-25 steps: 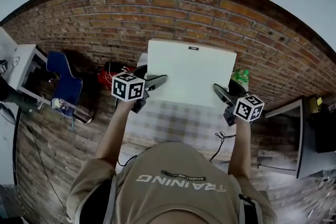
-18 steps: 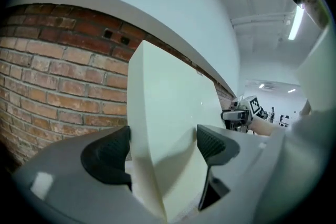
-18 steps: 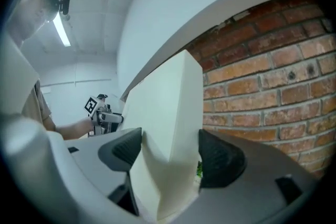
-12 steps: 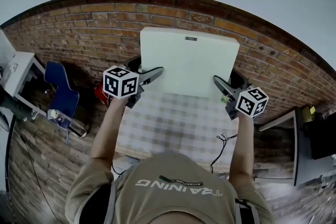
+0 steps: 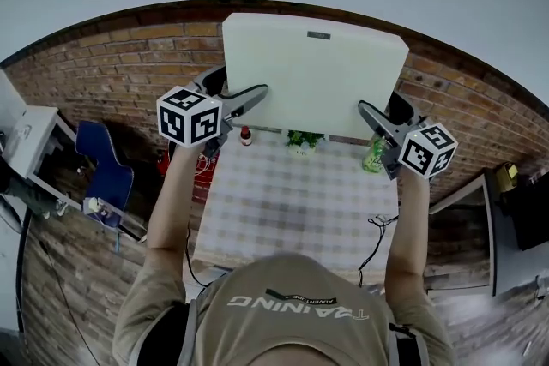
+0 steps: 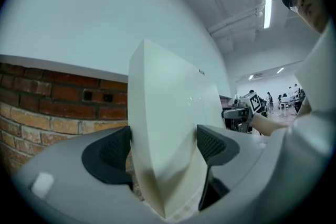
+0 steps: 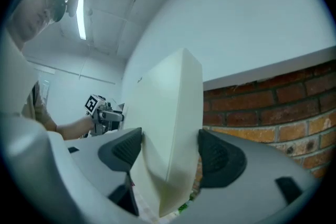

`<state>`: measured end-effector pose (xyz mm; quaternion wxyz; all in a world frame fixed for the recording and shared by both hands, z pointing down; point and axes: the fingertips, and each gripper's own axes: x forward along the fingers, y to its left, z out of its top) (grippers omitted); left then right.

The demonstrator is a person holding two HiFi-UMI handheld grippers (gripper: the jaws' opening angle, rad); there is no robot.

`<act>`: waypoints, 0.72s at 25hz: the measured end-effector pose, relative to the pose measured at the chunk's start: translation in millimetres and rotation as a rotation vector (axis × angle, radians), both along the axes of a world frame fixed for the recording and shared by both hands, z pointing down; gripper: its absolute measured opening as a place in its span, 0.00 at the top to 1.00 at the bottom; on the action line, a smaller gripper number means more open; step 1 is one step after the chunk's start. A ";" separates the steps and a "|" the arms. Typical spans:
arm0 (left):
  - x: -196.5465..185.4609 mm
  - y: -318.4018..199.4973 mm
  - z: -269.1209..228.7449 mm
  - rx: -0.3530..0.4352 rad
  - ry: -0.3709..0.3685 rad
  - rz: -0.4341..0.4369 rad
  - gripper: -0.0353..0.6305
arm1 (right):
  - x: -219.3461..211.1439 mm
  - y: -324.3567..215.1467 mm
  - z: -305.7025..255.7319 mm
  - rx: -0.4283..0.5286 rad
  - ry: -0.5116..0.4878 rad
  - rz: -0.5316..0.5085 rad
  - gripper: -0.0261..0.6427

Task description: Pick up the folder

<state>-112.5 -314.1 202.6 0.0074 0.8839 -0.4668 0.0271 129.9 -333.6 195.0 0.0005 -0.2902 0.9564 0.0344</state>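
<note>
The folder [image 5: 313, 73], a thick pale slab with a small dark label [image 5: 318, 35] near its far edge, is held in the air between the two grippers, clear of the table [image 5: 292, 201] and out over its far end, in front of the brick wall. The left gripper [image 5: 236, 90] grips the folder's left edge. In the left gripper view both dark ribbed pads press on the folder's two faces, so the jaws stand only as far apart as the folder is thick. The right gripper [image 5: 384, 111] grips the right edge in the same way, with one pad on each face and the folder's corner hanging down between them. Each gripper view shows the other gripper and its marker cube at the far side of the folder. The table wears a checked cloth. Along its far edge, just below the folder in the head view, stand a small red-capped bottle [image 5: 246, 135], a low green thing [image 5: 302, 139] that may be a plant, though it is too small to be sure, and a green bottle [image 5: 374, 155] near the right gripper. A blue chair [image 5: 107, 171] stands on the brick floor, well to the left of the table.
</note>
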 end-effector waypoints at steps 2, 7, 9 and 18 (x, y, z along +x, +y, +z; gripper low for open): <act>3.2 0.7 -14.1 0.024 -0.002 0.013 0.37 | 3.8 3.0 -13.9 0.023 -0.008 0.009 0.51; 5.8 4.3 -43.3 0.061 0.010 0.038 0.37 | 7.9 13.2 -43.4 0.066 -0.040 0.023 0.51; 6.8 6.2 -51.3 0.078 0.002 0.040 0.37 | 8.5 16.9 -51.2 0.087 -0.037 0.032 0.51; 10.7 13.3 -65.7 0.111 -0.001 0.051 0.37 | 12.9 27.6 -64.4 0.121 -0.039 0.050 0.51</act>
